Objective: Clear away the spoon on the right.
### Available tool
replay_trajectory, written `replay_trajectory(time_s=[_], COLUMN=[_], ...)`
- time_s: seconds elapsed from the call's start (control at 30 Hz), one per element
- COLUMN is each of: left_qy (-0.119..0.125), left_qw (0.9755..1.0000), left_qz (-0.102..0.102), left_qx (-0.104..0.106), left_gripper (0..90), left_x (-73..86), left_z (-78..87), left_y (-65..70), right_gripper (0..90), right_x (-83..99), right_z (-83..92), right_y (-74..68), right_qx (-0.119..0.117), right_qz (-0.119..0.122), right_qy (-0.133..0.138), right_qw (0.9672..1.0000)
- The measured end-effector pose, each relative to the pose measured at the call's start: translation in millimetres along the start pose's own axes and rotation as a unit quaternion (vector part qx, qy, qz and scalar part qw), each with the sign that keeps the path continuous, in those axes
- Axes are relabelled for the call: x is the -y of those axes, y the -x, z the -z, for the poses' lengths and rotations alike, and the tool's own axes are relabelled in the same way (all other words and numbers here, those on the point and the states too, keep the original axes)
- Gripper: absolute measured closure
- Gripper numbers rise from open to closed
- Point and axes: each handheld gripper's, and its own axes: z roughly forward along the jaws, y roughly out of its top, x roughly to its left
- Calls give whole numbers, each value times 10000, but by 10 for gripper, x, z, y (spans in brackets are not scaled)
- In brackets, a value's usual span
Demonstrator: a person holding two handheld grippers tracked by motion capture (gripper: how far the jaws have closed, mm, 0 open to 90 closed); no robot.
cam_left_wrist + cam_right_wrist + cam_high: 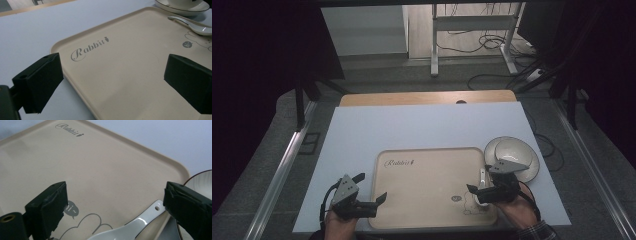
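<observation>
Right hand-held gripper [115,212] hangs low over the spoon [130,227], jaws apart, nothing pinched — spoon lies on the tray [432,165] at its right edge. Left hand-held gripper [374,200] sits at the tray's left edge, jaws apart, likely steadying. Bowl [512,155] beyond on the bench [422,125], its decoration hard to read

Left claw [371,200] and right claw [476,189]: black bodies with blocky black jaws, each topped by a grey three-cornered plate with small dark holes; black cables trail back. Plaid cuff [537,232] at 5 o'clock.
</observation>
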Motion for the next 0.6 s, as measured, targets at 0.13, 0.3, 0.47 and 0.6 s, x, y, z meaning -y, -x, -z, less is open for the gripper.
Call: replay_trajectory(time_s=[0.13,0.3,0.47,0.6], left_qy=[-1,-42,-23,-5], left_qw=[10000,10000,10000,9999], left_qz=[-11,-41,18,36], left_qx=[-11,-39,-84,-110], left_gripper=[21,21,21,21], left_x=[0,7,23,30], left_z=[4,23,62,80], left_y=[-5,-22,-59,-72], right_gripper=[16,9,2,0], right_x=[11,10,16,26], right_z=[24,89,147,175], right_y=[-20,-30,-24,-23], right_qx=[14,79,160,204], right_qz=[12,41,85,98], right_qy=[11,150,267,297], right_qw=[10000,9998,9995,9993])
